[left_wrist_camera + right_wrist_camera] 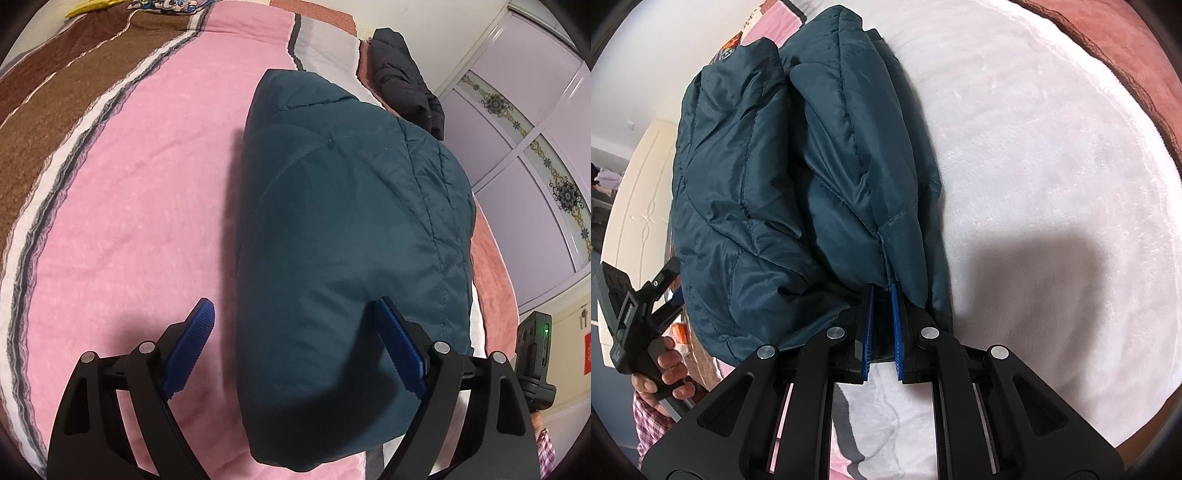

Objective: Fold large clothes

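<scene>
Two blue pads of the left tool (pixel 295 325) stand wide apart over the bed (pixel 129 221), straddling the near left edge of the folded teal jacket (pixel 351 221), with broad pink blanket open to its left and a black garment (pixel 402 74) beyond its far corner. From the right wrist, the right tool (pixel 882 291) is narrowed onto the jacket (pixel 768 177) hem at its near edge, white blanket (pixel 1052 166) lying open to the right, while the left tool (pixel 665 280) shows at the jacket's left side.
</scene>
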Demonstrator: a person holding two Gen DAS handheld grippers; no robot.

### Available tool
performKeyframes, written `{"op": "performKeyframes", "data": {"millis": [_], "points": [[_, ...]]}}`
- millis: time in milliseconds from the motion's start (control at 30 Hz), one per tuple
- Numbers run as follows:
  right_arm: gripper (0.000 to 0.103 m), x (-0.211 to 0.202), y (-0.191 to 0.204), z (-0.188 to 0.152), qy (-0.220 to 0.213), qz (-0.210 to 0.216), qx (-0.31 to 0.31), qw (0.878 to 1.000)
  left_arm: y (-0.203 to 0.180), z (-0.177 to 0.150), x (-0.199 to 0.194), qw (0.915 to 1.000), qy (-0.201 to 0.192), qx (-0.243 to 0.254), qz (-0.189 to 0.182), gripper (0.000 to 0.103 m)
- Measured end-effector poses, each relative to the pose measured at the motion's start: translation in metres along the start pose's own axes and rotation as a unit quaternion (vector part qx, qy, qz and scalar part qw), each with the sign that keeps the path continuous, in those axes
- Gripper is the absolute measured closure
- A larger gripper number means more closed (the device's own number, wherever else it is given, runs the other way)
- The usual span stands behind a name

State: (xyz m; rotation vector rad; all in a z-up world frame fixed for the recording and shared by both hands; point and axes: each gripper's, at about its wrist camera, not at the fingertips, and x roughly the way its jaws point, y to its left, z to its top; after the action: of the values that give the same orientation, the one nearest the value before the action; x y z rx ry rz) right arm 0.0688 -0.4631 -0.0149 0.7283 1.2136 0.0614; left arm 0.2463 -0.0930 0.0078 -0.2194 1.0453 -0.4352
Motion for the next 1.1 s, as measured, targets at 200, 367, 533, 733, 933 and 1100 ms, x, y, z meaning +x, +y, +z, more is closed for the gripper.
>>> {"op": "performKeyframes", "data": {"millis": [200,367,533,733,933,1100], "points": [[0.093,-0.002,-0.003,-0.001,0.000,0.007,-0.003,1.000,-0.005,0.000,-0.002,0.9999,-0.001,0.004,0.012,0.018],[0.090,-0.013,-0.005,-0.001,0.001,0.019,0.000,1.000,-0.009,0.000,-0.004,0.9999,-0.003,0.008,0.011,0.018],[0.062,-0.045,-0.006,0.008,-0.032,0.049,-0.001,0.998,-0.006,0.004,-0.005,0.9999,-0.006,0.007,0.005,0.018],[0.050,-0.061,-0.015,0.035,-0.068,0.037,0.016,0.997,0.000,0.010,-0.001,1.0000,-0.003,0.001,-0.008,0.018],[0.048,-0.027,-0.023,0.056,-0.027,0.051,0.044,0.997,0.002,0.017,0.007,0.9996,0.001,0.003,-0.029,0.018],[0.040,-0.008,-0.023,0.061,-0.008,0.047,0.037,0.998,0.008,0.021,0.012,0.9982,0.008,-0.001,-0.059,0.018]]}}
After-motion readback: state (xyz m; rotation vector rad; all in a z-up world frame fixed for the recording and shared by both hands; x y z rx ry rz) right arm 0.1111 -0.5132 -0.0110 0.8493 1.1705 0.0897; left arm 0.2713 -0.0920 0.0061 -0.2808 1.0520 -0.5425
